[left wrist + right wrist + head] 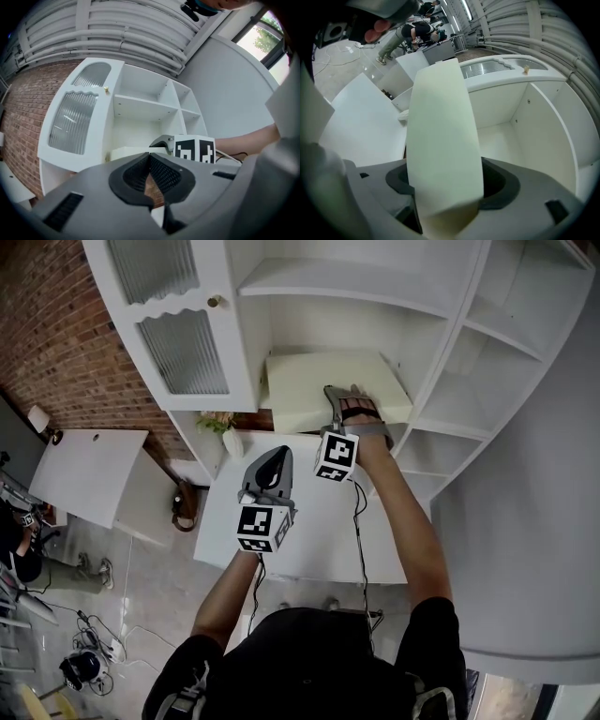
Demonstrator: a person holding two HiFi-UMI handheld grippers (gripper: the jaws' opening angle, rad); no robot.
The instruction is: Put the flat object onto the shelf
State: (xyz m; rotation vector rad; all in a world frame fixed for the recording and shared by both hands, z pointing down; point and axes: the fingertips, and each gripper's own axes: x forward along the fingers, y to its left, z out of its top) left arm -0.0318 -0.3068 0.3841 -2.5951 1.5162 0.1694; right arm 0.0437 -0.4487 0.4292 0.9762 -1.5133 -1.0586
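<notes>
A pale flat board (323, 385) is seen in the middle compartment of a white cabinet (450, 334). It appears to lie flat on the shelf (412, 381), its far edge close to the back wall and its near edge at the shelf's front. Whether that edge overhangs cannot be told.

The right tool (345, 404) is placed at the middle of the near edge. In the right gripper view its jaws are spread wide, one above and one below the board, which runs away between them. No firm clamping is evident, so the board is judged to be resting on the shelf rather than carried.

The left tool (274, 465) is held nearer and lower, over the white bench (319, 549). Its jaws are brought together, and nothing is held between them.

The placing is judged nearly done.

The board is read as fairly thick, straight and unsagging, so it is probably stiff, and light enough to be borne from one edge. Its surface looks matte and is unlikely to slip on ribbed pads. If it is foam, a hard squeeze could dent it. Hold is best taken at the middle of the near edge, where tilting to either side is least. A push on that edge should be enough to seat it deeper.
</notes>
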